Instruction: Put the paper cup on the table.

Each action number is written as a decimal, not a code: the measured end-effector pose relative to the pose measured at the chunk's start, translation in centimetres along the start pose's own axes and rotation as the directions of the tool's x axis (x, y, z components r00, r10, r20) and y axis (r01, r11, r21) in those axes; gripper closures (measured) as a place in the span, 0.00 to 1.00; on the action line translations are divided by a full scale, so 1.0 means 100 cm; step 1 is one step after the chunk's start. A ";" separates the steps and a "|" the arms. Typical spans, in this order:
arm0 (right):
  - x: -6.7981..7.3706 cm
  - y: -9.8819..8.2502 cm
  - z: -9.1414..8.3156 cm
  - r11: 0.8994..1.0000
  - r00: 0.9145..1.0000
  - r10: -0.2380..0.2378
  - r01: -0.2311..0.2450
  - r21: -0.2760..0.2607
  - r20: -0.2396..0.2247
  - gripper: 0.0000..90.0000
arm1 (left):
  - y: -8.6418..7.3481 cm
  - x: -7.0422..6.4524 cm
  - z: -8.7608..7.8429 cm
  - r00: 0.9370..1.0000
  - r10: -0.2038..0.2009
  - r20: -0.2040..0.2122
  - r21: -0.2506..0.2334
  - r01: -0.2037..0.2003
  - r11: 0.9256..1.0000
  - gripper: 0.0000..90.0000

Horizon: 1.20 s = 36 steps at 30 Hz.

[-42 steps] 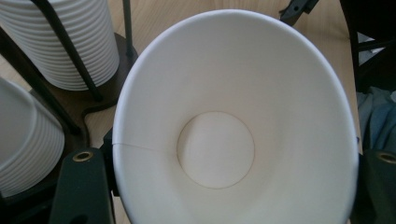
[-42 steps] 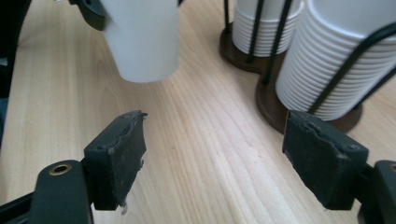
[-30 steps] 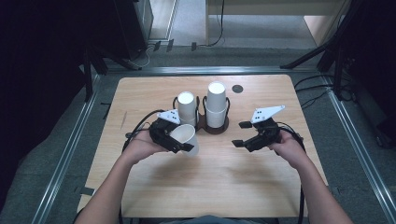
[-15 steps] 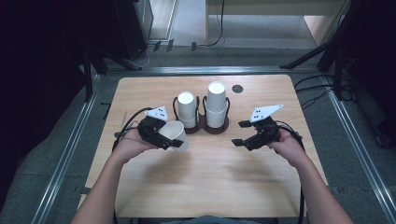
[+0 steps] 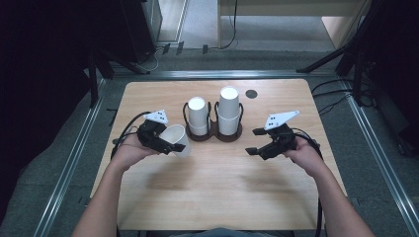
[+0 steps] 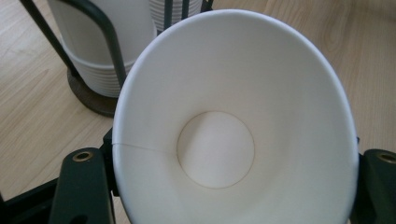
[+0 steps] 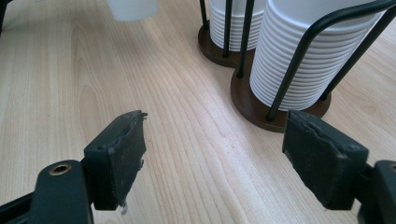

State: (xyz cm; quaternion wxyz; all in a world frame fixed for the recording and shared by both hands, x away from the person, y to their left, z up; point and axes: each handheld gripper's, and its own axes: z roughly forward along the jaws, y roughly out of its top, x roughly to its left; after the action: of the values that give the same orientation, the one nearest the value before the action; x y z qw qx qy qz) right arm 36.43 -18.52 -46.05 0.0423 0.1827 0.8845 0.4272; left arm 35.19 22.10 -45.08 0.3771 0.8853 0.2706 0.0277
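**A:** So what's the left gripper (image 5: 165, 143) up to, over at left of centre in the high view?

**B:** It's clamped on a single white paper cup (image 5: 177, 140). The cup lies tipped on its side between the jaws, and in the left gripper view its open mouth (image 6: 233, 126) faces straight into the camera, so you're looking down at its round bottom. A black jaw sits on each side of it, low in the frame.

**A:** And the right gripper (image 5: 254, 142)?

**B:** Jaws spread wide with nothing between them. In the right gripper view it's just bare wood grain between the two black pads (image 7: 121, 154). It hovers right of centre in the high view.

**A:** Where's the held cup compared to everything else?

**B:** Just left of and a bit below the cup holder (image 5: 213, 132), a dark two-bay wire rack with round bases in the upper middle of the wooden table (image 5: 212, 197). Each bay has a stack of upside-down white cups: the left stack (image 5: 197, 116) is shorter, the right stack (image 5: 229, 111) taller. There's a small dark disc (image 5: 251, 93) at the upper right of the table.
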 end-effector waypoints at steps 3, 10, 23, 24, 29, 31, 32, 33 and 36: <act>-0.001 -0.001 0.001 1.000 1.000 -0.003 0.003 0.007 0.000 0.24 | -0.003 0.004 -0.002 1.000 -0.013 -0.008 -0.002 0.013 1.000 0.31; -0.001 -0.002 0.003 1.000 1.000 -0.004 0.004 0.016 0.001 0.24 | -0.007 0.014 -0.006 0.999 -0.043 -0.012 -0.012 0.043 0.999 0.31; -0.002 -0.006 0.003 1.000 1.000 0.000 0.000 0.029 0.008 0.24 | -0.014 0.032 -0.019 0.992 -0.085 -0.092 -0.017 0.083 0.996 0.31; -0.002 -0.007 0.002 0.999 1.000 0.002 -0.002 0.032 0.008 0.24 | -0.015 0.034 -0.020 0.991 -0.088 -0.098 -0.019 0.087 0.996 0.31; -0.001 -0.009 0.001 0.999 1.000 0.006 -0.006 0.033 0.014 0.24 | -0.017 0.041 -0.025 0.988 -0.106 -0.114 -0.026 0.104 0.994 0.31; -0.001 -0.010 0.000 1.000 1.000 0.005 -0.005 0.029 0.018 0.24 | -0.017 0.044 -0.026 0.986 -0.115 -0.124 -0.027 0.113 0.993 0.31; -0.001 -0.010 0.000 0.999 1.000 0.009 -0.010 0.033 0.018 0.24 | -0.017 0.045 -0.027 0.985 -0.118 -0.129 -0.028 0.116 0.993 0.31; -0.001 -0.011 -0.001 0.999 1.000 0.008 -0.009 0.035 0.019 0.24 | -0.017 0.047 -0.028 0.984 -0.123 -0.129 -0.029 0.120 0.992 0.31; 0.000 -0.013 -0.001 0.999 1.000 0.010 -0.011 0.041 0.024 0.24 | -0.018 0.050 -0.028 0.982 -0.131 -0.134 -0.031 0.128 0.991 0.31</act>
State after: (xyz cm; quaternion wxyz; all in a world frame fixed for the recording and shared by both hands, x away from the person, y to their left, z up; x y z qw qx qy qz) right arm 36.03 -19.32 -46.96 0.0469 0.1934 0.8915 0.4069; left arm 37.93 27.49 -45.04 0.3687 0.8577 0.3521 0.0662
